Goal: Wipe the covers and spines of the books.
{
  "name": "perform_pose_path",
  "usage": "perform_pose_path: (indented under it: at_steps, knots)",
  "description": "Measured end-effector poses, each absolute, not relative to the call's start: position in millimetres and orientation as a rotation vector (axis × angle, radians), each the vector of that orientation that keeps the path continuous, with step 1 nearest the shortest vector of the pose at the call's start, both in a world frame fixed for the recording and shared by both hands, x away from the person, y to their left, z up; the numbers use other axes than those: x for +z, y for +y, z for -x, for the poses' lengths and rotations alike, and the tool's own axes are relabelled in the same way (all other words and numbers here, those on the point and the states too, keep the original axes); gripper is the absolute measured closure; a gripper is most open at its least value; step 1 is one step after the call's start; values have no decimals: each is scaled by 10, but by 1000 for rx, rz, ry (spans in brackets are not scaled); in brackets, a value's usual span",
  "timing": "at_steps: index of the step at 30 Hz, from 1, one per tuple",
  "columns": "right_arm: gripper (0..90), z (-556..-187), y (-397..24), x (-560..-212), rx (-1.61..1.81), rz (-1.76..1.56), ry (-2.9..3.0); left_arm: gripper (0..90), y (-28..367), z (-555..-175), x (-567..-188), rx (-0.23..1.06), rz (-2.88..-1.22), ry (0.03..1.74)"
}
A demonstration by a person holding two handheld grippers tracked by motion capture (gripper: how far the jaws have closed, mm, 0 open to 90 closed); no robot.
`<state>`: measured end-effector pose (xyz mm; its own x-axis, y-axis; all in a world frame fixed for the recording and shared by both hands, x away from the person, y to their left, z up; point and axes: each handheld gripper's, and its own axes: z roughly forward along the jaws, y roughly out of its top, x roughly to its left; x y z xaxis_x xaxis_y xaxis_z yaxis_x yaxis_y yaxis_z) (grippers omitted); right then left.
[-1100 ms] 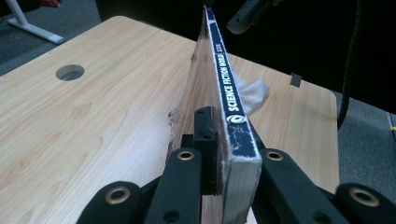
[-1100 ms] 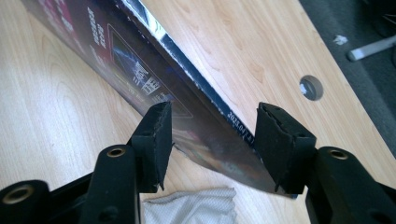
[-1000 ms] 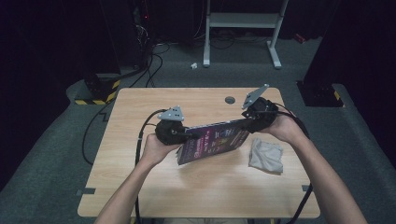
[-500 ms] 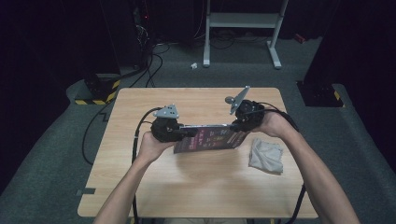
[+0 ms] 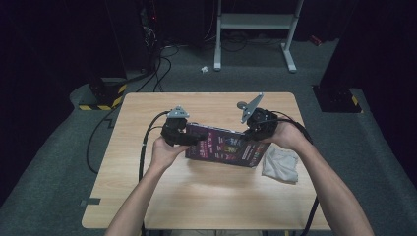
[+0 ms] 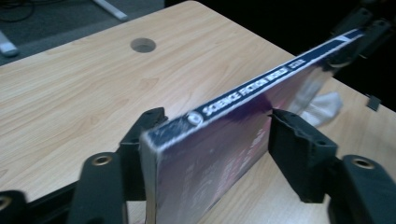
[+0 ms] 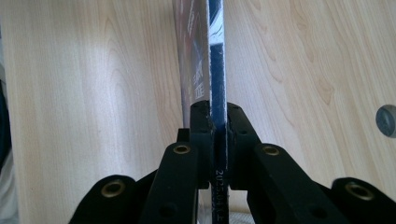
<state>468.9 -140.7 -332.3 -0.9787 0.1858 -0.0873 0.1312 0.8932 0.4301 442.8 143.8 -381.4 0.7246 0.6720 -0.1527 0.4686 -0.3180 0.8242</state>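
Note:
A thin purple book (image 5: 223,146) with a dark blue spine (image 6: 243,100) is held on edge, tilted, just above the wooden table (image 5: 206,196). My right gripper (image 5: 251,133) is shut on its right end. In the right gripper view both pads (image 7: 201,122) press the spine (image 7: 216,56), the jaws having just closed on it. My left gripper (image 5: 194,139) is at the book's left end. Its jaws have just been opening and now stand wide around the book (image 6: 201,158), with a gap at the right pad (image 6: 299,149).
A crumpled grey cloth (image 5: 280,164) lies on the table right of the book, under the right forearm. A round cable hole (image 5: 241,104) sits near the table's far edge. Black cables (image 5: 147,142) trail off the left side. A white stand (image 5: 255,29) is on the floor beyond.
The left jaws went from shut on the book to wide open. The right jaws closed onto the book's right end. The book shifted slightly left and now hangs from the right gripper.

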Motion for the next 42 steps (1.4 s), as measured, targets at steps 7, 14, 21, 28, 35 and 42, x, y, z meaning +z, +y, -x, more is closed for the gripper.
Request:
perform_pose_path:
  at_steps: [7,14,21,28,35,42]
  knots:
    - [837,-4701,-1507,-3294,682,-356,2917,338,1535,-4392,-3890,283,-1940,1001]
    - [837,-4698,-1622,-3274,728,-504,2881,296,1610,-4312,-4092,308,-1922,1107]
    - [836,-4688,-1663,-3252,783,-624,2833,304,1674,-4246,-4325,328,-1954,1263]
    - [836,-4670,-1648,-3188,825,-710,2803,303,1806,-4151,-4586,352,-1961,1363]
    - [836,-4687,-1671,-3136,877,-831,2776,315,1910,-4054,-4819,462,-2006,1438]
    - [836,-4714,-1770,-3093,895,-954,2713,314,2070,-3969,-5019,493,-1967,1511]
